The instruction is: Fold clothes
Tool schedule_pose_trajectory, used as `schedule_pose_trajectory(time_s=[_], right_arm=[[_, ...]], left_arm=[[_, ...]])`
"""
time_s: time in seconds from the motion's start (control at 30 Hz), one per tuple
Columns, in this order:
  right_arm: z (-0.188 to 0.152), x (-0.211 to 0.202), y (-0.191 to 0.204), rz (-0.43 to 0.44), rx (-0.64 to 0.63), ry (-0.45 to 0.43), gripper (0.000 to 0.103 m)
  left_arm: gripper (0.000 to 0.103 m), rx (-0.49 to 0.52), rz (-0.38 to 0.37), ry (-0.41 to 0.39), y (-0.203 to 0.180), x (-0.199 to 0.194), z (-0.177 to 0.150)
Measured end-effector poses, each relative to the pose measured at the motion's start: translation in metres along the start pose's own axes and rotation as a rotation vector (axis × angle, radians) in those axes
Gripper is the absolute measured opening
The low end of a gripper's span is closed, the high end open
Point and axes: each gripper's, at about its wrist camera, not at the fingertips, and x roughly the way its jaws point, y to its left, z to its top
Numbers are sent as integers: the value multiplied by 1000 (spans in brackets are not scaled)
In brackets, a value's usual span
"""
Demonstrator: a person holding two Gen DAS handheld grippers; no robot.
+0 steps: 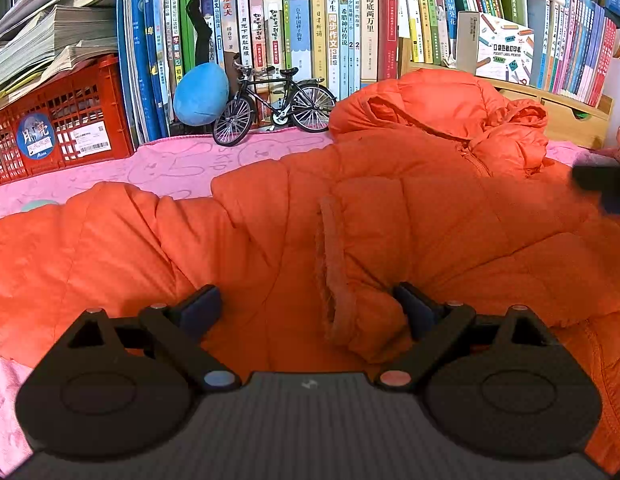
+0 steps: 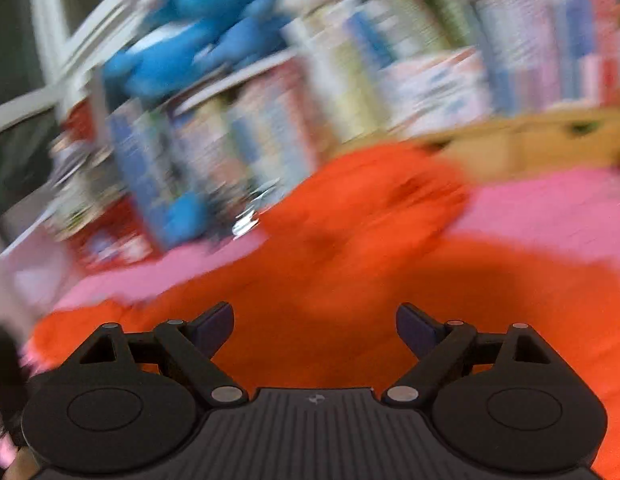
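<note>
A: Left gripper fills the bottom of the left wrist view. Jaws spread wide, nothing pinched. A sleeve cuff of the orange puffer jacket sits between the fingers, pads not pressing it.

B: Jacket position?

A: Spread across the pink cloth on the table, hood bunched at the far side near the books. One sleeve runs out to the left of the view.

B: Right gripper?

A: Right gripper also wide apart, empty. Orange jacket fabric directly under and ahead of it. Can't tell if the tips touch it. Right wrist view is heavily motion-blurred and tilted.

B: Anything else on the surface?

A: Model bicycle standing at the back edge of the pink cloth, just left of the hood. Blue plush ball beside it against the books. Red crate far left, paper stacked on top. Wooden organizer far right.
</note>
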Motion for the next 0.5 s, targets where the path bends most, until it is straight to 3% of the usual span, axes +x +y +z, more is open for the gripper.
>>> schedule_pose_trajectory(time_s=[0.1, 0.2, 0.27, 0.37, 0.47, 0.5], right_arm=[[-23, 6, 2, -31, -82, 65, 86], [-30, -14, -11, -130, -158, 56, 85], [-22, -29, -34, -218, -132, 54, 84], [-22, -50, -77, -416, -81, 40, 88], [-25, -74, -119, -463, 74, 25, 91], [-26, -81, -121, -496, 70, 16, 91]], left_arm=[[96, -2, 0, 0, -1, 0, 0], [96, -3, 0, 0, -1, 0, 0], [96, -3, -1, 1, -1, 0, 0], [97, -3, -1, 1, -1, 1, 0], [97, -2, -1, 1, -1, 1, 0], [97, -2, 0, 0, -2, 1, 0]])
